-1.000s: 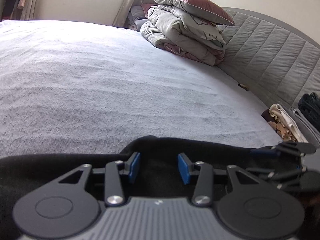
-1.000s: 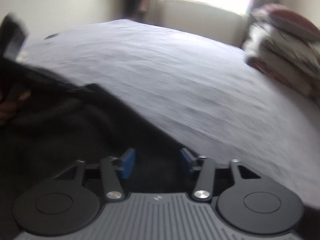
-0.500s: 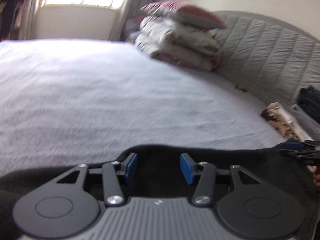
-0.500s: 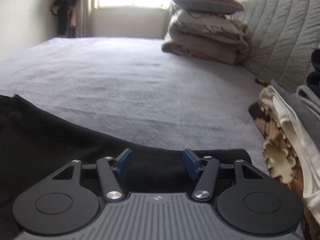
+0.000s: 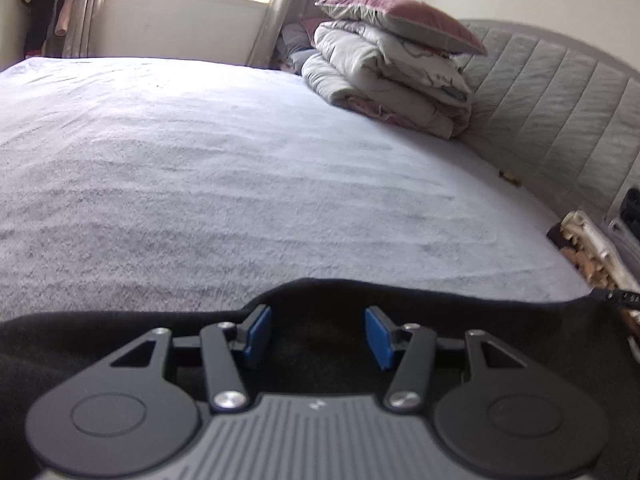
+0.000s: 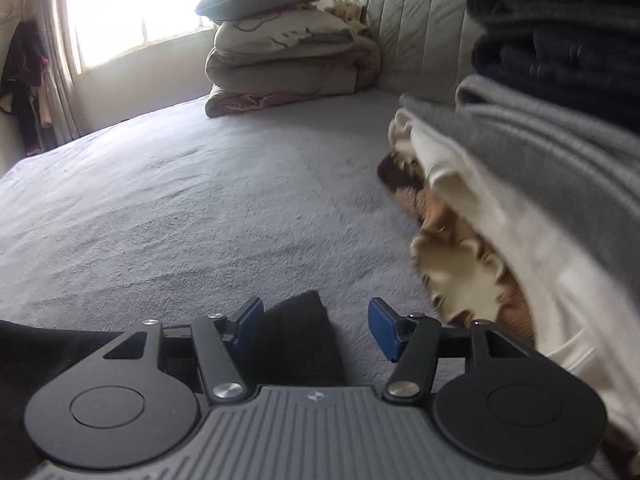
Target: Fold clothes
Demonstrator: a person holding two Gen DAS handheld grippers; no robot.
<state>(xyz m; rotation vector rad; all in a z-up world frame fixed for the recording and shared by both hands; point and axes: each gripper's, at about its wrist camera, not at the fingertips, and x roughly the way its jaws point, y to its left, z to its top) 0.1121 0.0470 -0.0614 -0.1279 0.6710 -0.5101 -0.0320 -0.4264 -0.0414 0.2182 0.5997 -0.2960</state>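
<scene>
A black garment (image 5: 320, 332) lies spread on the bed (image 5: 240, 184) at 6 o'clock, under both tongs. Left tongs (image 5: 318, 334) and right tongs (image 6: 316, 328) stand apart, gripping nothing. It looks soft, limp and light; I would pinch its far hem or the corner (image 6: 298, 320).

Both wrist cameras sit low over the bed (image 5: 240, 168), facing its folded bedding (image 6: 280, 60).

Matt black cloth garment (image 5: 480, 320), fuzzy grey bedcover (image 5: 240, 184)
</scene>
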